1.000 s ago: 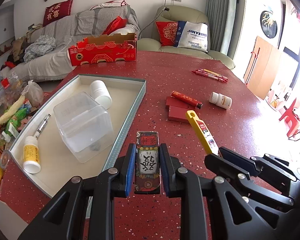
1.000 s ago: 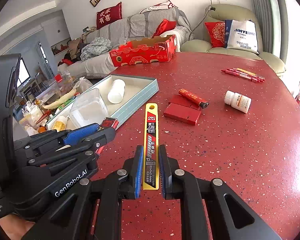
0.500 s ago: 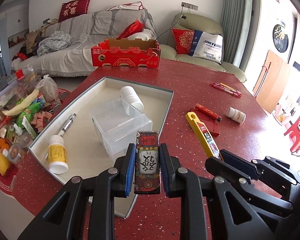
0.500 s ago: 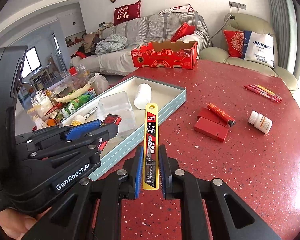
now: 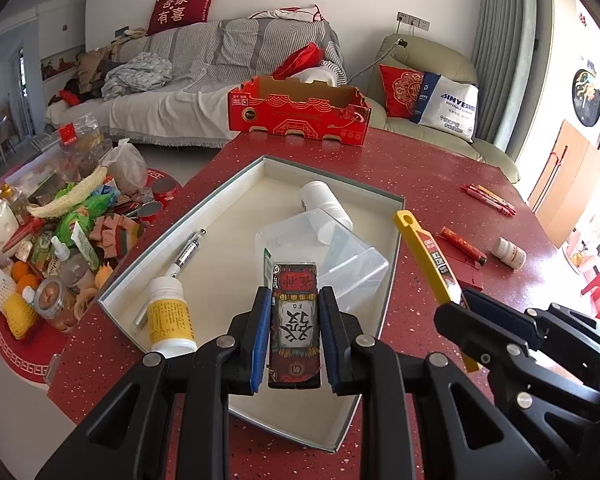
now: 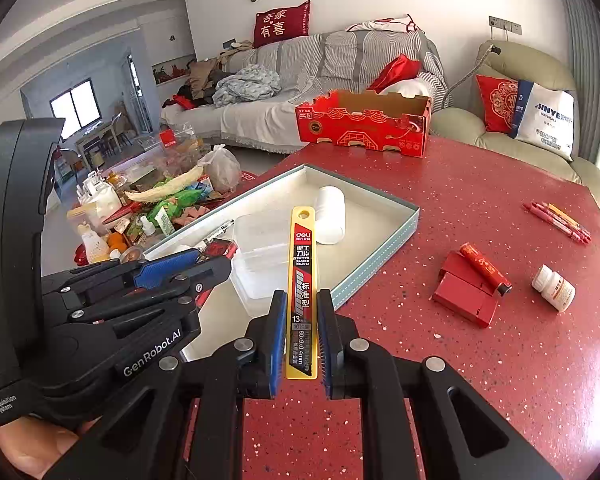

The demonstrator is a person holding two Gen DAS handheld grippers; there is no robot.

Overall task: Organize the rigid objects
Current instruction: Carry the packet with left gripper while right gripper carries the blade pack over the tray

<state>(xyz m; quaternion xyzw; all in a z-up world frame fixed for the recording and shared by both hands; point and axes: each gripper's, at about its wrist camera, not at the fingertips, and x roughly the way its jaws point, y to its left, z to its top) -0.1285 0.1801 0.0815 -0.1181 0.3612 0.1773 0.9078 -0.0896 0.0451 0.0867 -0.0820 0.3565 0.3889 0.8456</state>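
My left gripper [image 5: 295, 334] is shut on a small dark card box [image 5: 295, 320] with red and white characters, held above the near part of the shallow grey tray [image 5: 396, 206]. My right gripper [image 6: 301, 334] is shut on a yellow cutter-blade case [image 6: 301, 280], held over the tray's near right edge [image 6: 374, 268]. In the tray lie a clear plastic box [image 5: 340, 254], a white jar [image 5: 326, 204], a yellow-labelled pill bottle [image 5: 168, 316] and a pen [image 5: 186, 252]. The blade case [image 5: 428, 256] and right gripper also show at the right of the left wrist view.
On the red table to the right lie a red box with a red tube [image 6: 470, 282], a small white bottle [image 6: 554, 288] and several pens [image 6: 560, 218]. A red cardboard carton [image 6: 364, 124] stands at the far edge. A cluttered low table [image 5: 56, 236] sits left.
Both grippers have carried their objects leftward, from over the bare table to over the tray. The tray and its contents now sit closer and more central in both views.
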